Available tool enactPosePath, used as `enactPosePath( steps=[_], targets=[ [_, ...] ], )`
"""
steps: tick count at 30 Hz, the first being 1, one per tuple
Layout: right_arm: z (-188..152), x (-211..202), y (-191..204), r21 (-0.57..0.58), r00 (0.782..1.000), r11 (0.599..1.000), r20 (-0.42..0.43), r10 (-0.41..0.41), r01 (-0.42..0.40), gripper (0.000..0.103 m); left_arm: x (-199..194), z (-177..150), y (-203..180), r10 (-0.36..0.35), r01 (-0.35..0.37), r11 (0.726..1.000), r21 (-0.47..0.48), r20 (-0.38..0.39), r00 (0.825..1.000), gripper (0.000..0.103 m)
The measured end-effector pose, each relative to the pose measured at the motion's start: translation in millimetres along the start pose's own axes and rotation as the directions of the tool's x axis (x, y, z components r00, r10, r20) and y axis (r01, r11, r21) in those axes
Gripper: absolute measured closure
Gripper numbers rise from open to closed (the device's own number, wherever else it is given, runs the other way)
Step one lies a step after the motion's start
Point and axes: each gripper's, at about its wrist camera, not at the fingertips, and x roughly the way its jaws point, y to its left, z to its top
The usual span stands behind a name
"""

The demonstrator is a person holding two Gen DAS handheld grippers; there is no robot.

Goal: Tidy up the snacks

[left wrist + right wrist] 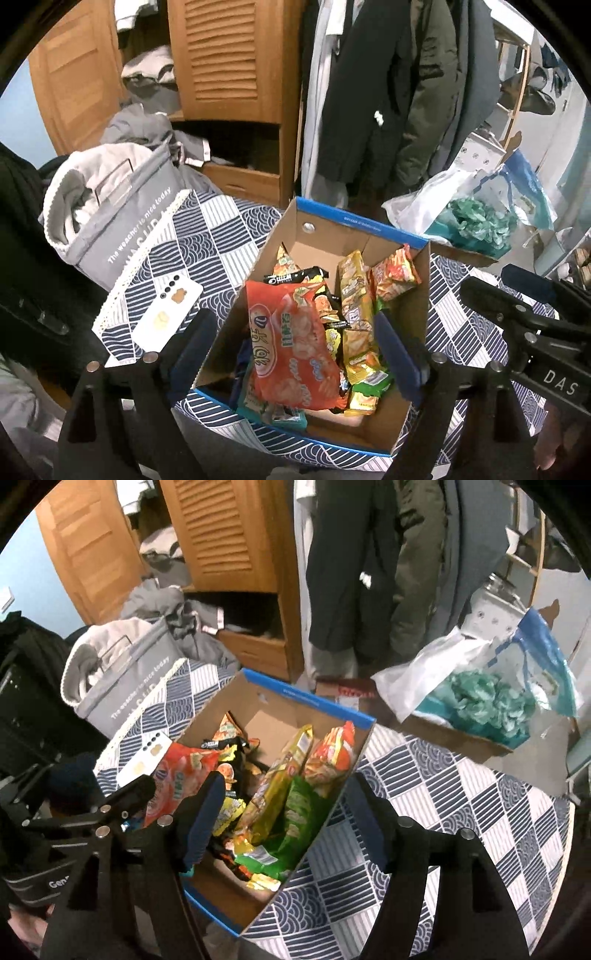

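From the left wrist view, the left gripper (291,345) hangs above the open brown cardboard box with blue rim (364,223), its dark blue padded jaws spread wide with nothing between them. Below lies the large red-orange crinkled snack bag (291,343), flat on top of the pile, with long yellow foil packets (356,295) beside it and a smaller orange packet (395,277) leaning on the far wall. The box stands on a round table under a navy-and-white patterned cloth (207,236); a white phone (168,314) lies just beside the box. The right gripper's black frame (524,325) shows at the right edge.

From the right wrist view, the right gripper (284,819) is also parted and empty, one jaw over the box's contents, the other outside its right wall. A green snack bag (299,808) rests against that wall beside the yellow packets.

The snacks look already gathered in the box, though loosely heaped. To tidy further, it would seem wise to approach one packet at a time from above, pinch a sealed edge rather than the puffed middle, and keep clear of the cardboard walls.
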Motion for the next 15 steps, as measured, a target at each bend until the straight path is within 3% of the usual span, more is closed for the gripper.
enactPosePath(
  steps=[15],
  targets=[
    [-10,-27,-9,-0.012,0.997,0.999,0.071,-0.039,0.040,0.034,-25,-3,-11,-0.023,0.022,1.000,0.014,0.031,0.999,0.015]
  ],
)
